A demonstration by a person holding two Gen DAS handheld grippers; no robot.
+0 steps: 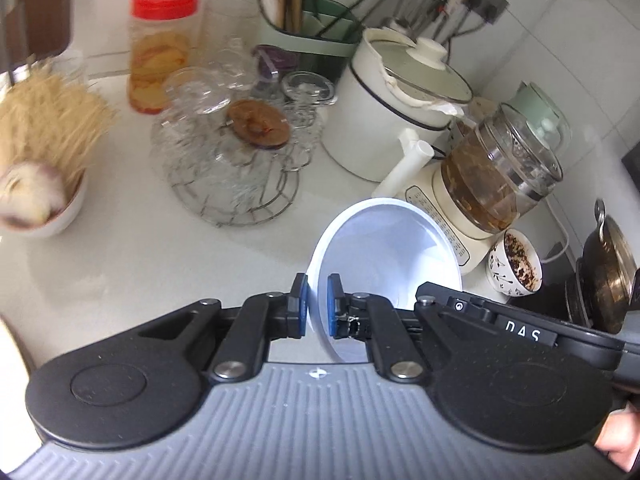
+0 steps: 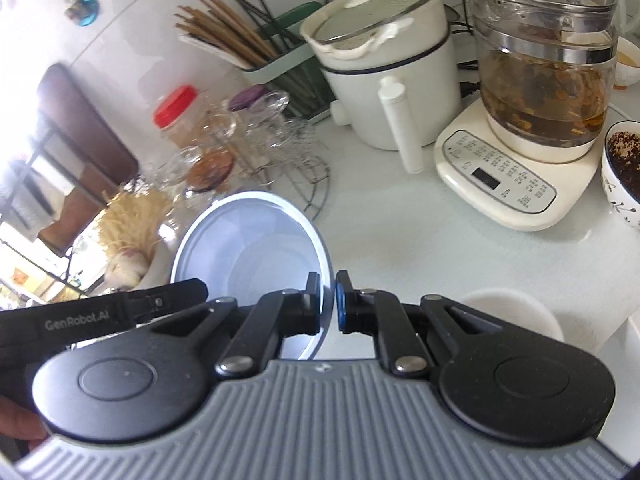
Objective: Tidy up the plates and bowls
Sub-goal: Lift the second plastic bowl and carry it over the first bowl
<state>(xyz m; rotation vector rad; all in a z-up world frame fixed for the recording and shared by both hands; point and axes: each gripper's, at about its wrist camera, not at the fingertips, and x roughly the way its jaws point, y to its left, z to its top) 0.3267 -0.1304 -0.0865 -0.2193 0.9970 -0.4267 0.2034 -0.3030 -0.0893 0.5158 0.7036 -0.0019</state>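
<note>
Both grippers grip one white bowl (image 1: 384, 256) from opposite sides, holding it tilted above the white counter (image 1: 140, 256). Left gripper (image 1: 318, 308): its jaws are narrowed onto the bowl's rim, one blue pad on each face of the wall. Right gripper (image 2: 328, 304): its jaws are likewise pinched on the bowl's (image 2: 252, 248) far edge, with the wall between the pads. In the right wrist view a second white bowl (image 2: 516, 312) sits on the counter just past that gripper's right finger. Farther off stand a wire rack of glass cups (image 1: 232, 160), a bowl of dry noodles (image 1: 48, 136) at the left, a cream kettle base with a glass pot (image 2: 540, 80) of brown liquid, and a patterned cup (image 1: 516, 264) beside it. Behind these are a white lidded cooker (image 2: 384, 64), a red-capped jar (image 1: 164, 48) and a chopstick holder (image 1: 316, 28).
</note>
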